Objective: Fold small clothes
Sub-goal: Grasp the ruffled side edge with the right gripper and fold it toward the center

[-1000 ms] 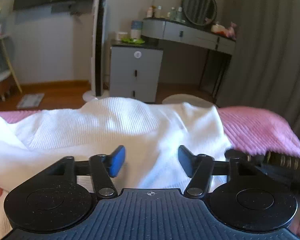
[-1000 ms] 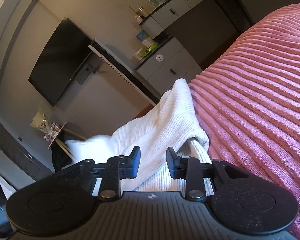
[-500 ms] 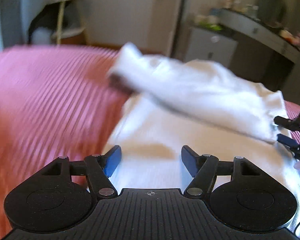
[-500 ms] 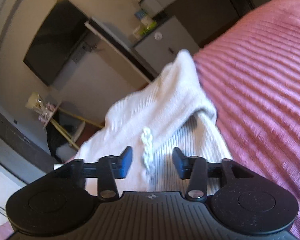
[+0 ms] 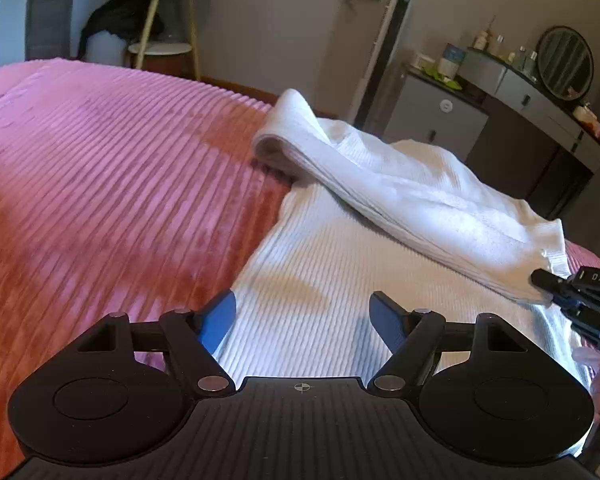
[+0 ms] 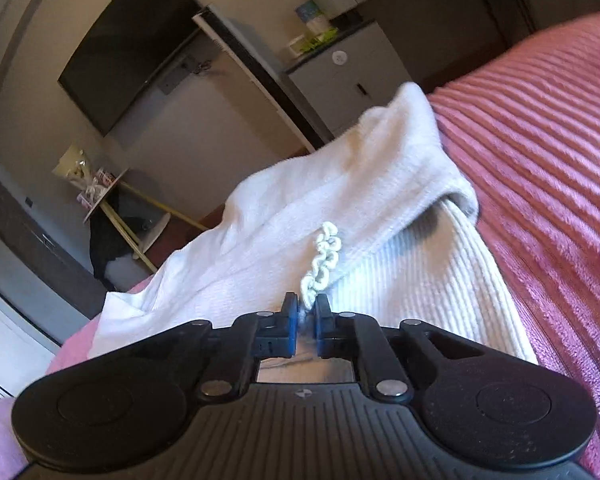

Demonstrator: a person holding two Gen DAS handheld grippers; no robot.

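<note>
1. The pink ribbed bedspread [image 5: 100, 168] is the largest thing. It spreads to the left of the left gripper and far ahead of it; in the right wrist view it fills the side to the right of the right gripper [image 6: 540, 140].

2. The white ribbed garment [image 5: 332, 280] lies on the bedspread, directly ahead of both grippers and partly under them. One part of it is folded over and lies across the flat part as a thick band [image 5: 380, 184], from far ahead on the left to near the right gripper.

3. The left gripper [image 5: 303, 322] is above the flat part of the garment, near its left edge. Its jaws stand wide apart and have just been opening further. Only the flat cloth below shows between them, and the pads do not press on it.

4. The right gripper [image 6: 306, 314] has just closed. Its jaws are together and they clamp a white braided cord [image 6: 322, 260] of the garment; the cord rises out from between the blue pads. In the left wrist view this gripper [image 5: 568, 296] is at the right edge, at the end of the folded band.

5. Far ahead of the grippers, behind the bed, stand a grey cabinet [image 5: 436, 120], a round mirror [image 5: 566, 62] on a dressing table, and a small round side table [image 5: 164, 20].

6. In the right wrist view a dark television [image 6: 128, 44] hangs on the wall, up to the left of the gripper.
</note>
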